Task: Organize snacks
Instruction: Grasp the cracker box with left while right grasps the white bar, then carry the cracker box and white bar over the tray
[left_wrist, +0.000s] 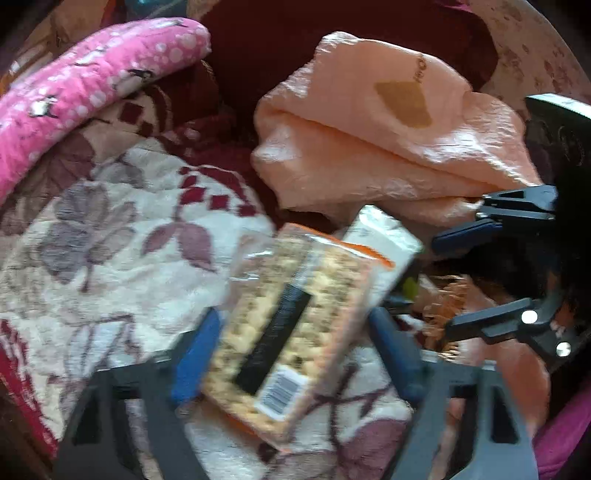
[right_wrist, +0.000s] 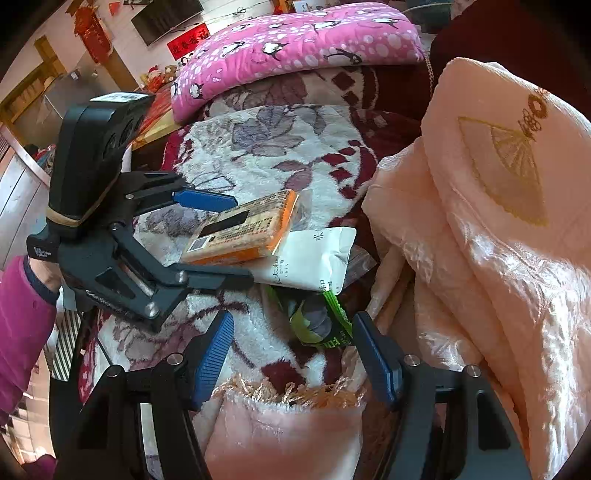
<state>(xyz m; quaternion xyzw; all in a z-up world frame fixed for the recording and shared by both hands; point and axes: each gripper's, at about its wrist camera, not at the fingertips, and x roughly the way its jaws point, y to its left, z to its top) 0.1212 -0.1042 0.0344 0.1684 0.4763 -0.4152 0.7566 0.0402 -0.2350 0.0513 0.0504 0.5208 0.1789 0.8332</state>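
An orange-edged cracker pack (left_wrist: 284, 325) lies between the fingers of my left gripper (left_wrist: 291, 328), which stands open around it; whether the pads touch it I cannot tell. In the right wrist view the same pack (right_wrist: 243, 229) rests partly on a white snack packet (right_wrist: 314, 258), with the left gripper (right_wrist: 243, 240) straddling it. The white packet also shows in the left wrist view (left_wrist: 384, 243). A green snack wrapper (right_wrist: 321, 325) lies just ahead of my right gripper (right_wrist: 291, 354), which is open and empty. The right gripper shows at the right edge of the left wrist view (left_wrist: 443, 280).
Everything lies on a floral cream and maroon blanket (right_wrist: 258, 155). A folded peach satin quilt (right_wrist: 498, 221) rises on the right. A pink penguin-print pillow (right_wrist: 295, 40) lies at the back. A fringed peach cloth (right_wrist: 280, 417) lies under my right gripper.
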